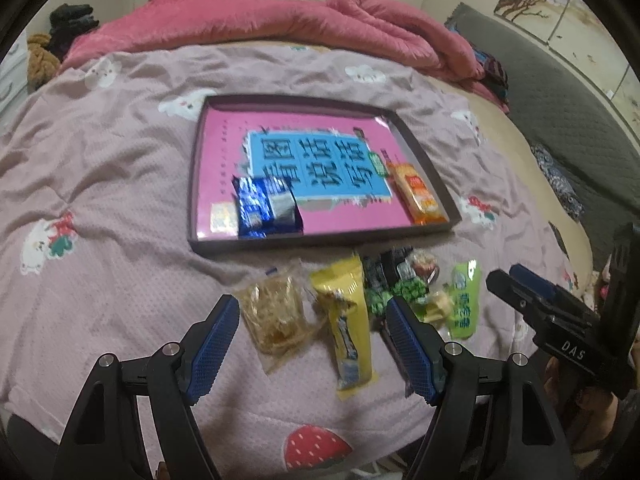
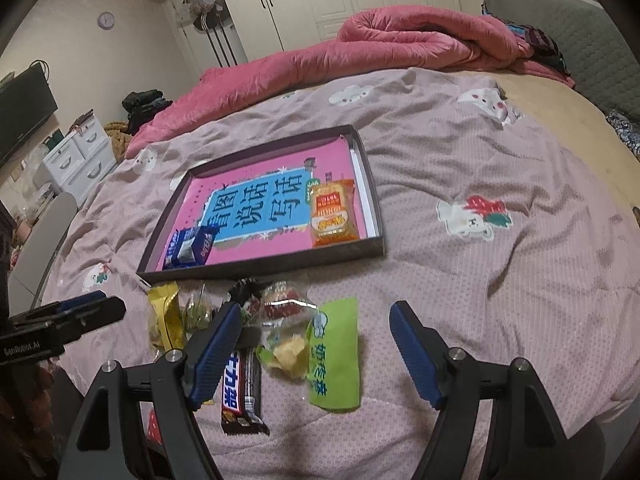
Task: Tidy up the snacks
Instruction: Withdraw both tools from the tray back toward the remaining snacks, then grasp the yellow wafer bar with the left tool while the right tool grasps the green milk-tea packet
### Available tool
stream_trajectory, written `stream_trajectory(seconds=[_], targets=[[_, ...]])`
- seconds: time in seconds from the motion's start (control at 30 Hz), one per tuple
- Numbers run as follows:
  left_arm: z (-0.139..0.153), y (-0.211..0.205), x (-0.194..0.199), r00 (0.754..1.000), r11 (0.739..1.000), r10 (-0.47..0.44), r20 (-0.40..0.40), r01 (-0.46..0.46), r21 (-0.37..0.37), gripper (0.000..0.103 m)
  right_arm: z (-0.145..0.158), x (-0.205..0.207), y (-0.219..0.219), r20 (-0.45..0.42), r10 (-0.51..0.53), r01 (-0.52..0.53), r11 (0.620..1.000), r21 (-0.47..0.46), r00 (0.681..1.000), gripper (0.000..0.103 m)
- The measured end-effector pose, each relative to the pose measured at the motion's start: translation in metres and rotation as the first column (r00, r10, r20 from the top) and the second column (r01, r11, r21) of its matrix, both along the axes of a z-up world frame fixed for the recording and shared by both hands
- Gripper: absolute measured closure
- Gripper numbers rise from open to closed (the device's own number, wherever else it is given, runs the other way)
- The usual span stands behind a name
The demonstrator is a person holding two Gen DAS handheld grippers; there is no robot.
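Both tongs wide open, empty: left tongs (image 1: pixel 312 312) over clear pkt (image 1: pixel 276 316) & yellow bar (image 1: pixel 348 328), right tongs (image 2: pixel 316 320) over green pkt (image 2: pixel 334 356). Snacks near bed's front edge, tray (image 1: pixel 424 160) behind.

A bed (image 2: pixel 500 280) under a mauve printed cover carries a shallow tray (image 2: pixel 256 270), a row of snacks (image 2: pixel 334 356) just before it, and a pink quilt (image 2: pixel 400 36) behind

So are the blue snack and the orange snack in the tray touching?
Apart. The left wrist view shows the blue snack and the orange snack at opposite ends of the tray, bare pink between.
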State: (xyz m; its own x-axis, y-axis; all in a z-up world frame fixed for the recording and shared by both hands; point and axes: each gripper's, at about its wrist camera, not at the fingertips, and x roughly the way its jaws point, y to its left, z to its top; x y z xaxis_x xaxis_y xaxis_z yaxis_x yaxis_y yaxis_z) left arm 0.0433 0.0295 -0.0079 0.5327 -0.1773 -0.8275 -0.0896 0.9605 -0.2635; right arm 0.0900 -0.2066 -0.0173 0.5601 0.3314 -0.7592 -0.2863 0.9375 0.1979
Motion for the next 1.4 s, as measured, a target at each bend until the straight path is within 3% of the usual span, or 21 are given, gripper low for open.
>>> stream_trajectory(seconds=[0.47,1.07,1.3,1.4], targets=[[-0.023,-0.017,-0.002,0.997,0.999,-0.035,-0.070,0.033,-0.029,0.026,-0.014,-0.003,0.005,-0.063,0.029,-0.031,0.999,-0.031,0.998,0.027],[-0.050,-0.032,0.003,0.989,0.998,-0.061,-0.133,0.057,-0.032,0.026,-0.058,0.016,0.020,-0.187,0.055,-0.067,0.996,-0.060,0.981,0.027],[-0.059,-0.034,0.005,0.988,0.998,-0.057,-0.145,0.052,-0.034,0.026,-0.065,0.020,0.024,-0.192,0.069,-0.083,0.995,-0.064,0.979,0.039],[-0.059,-0.035,0.006,0.990,0.998,-0.054,-0.133,0.049,-0.043,0.026,-0.065,0.019,0.027,-0.191,0.094,-0.106,0.993,-0.054,0.977,0.049]])
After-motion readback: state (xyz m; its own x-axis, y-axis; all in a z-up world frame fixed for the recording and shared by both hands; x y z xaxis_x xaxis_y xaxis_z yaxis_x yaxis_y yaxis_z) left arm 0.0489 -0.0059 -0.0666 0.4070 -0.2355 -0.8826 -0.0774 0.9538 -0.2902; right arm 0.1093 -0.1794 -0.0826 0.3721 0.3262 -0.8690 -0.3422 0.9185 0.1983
